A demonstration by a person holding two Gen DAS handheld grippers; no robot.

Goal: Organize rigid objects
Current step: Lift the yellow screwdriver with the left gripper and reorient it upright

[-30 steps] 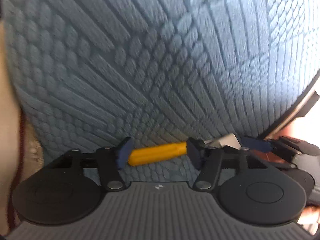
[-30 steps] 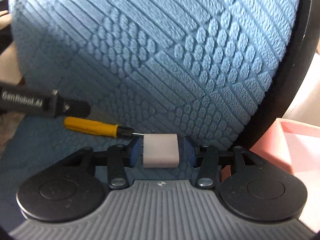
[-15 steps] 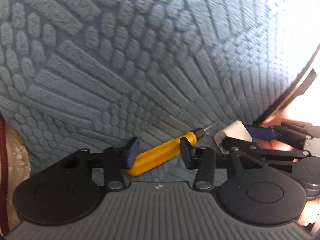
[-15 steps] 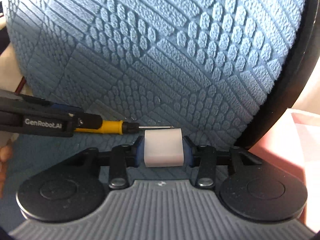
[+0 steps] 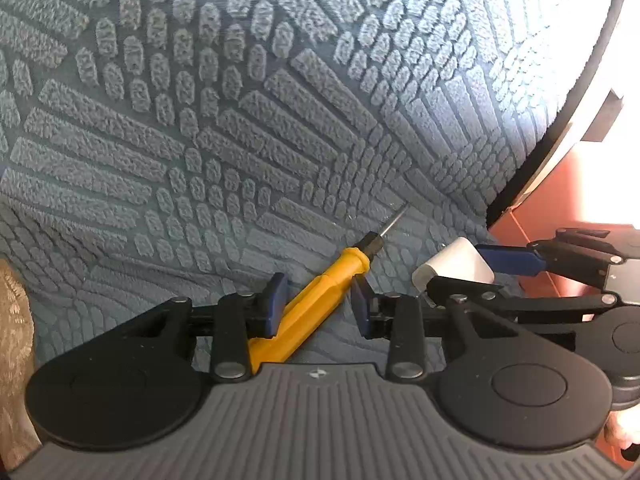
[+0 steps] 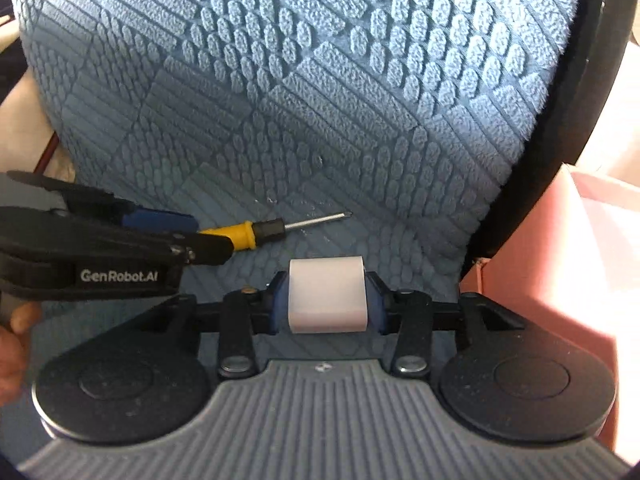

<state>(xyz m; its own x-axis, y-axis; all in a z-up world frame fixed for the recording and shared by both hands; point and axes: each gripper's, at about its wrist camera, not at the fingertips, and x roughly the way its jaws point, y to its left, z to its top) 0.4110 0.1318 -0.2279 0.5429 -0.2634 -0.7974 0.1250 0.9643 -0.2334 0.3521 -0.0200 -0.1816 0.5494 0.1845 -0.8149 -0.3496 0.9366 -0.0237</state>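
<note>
1. Landmark: the blue textured mat. All places below are given relative to it.
2. The right gripper is clamped on the white block, pads pressed flat on both of its sides. The block sits low over the mat's near part, close to the mat's right edge. The pink box stands just beyond that edge.
3. The left gripper straddles the screwdriver, which lies on the mat with its tip pointing toward the mat's right edge. The handle runs diagonally between the pads. The left pad touches it; the right pad appears apart from it, so the jaws count as not yet closed.
4. Recommended: square the left gripper to the handle before squeezing. A diagonal handle is likely to pivot or slide out.
5. Grip the yellow handle at mid-length, not the thin shaft.
6. Keep the two grippers apart; they are near each other over the mat, and a lift may cause contact.
</note>
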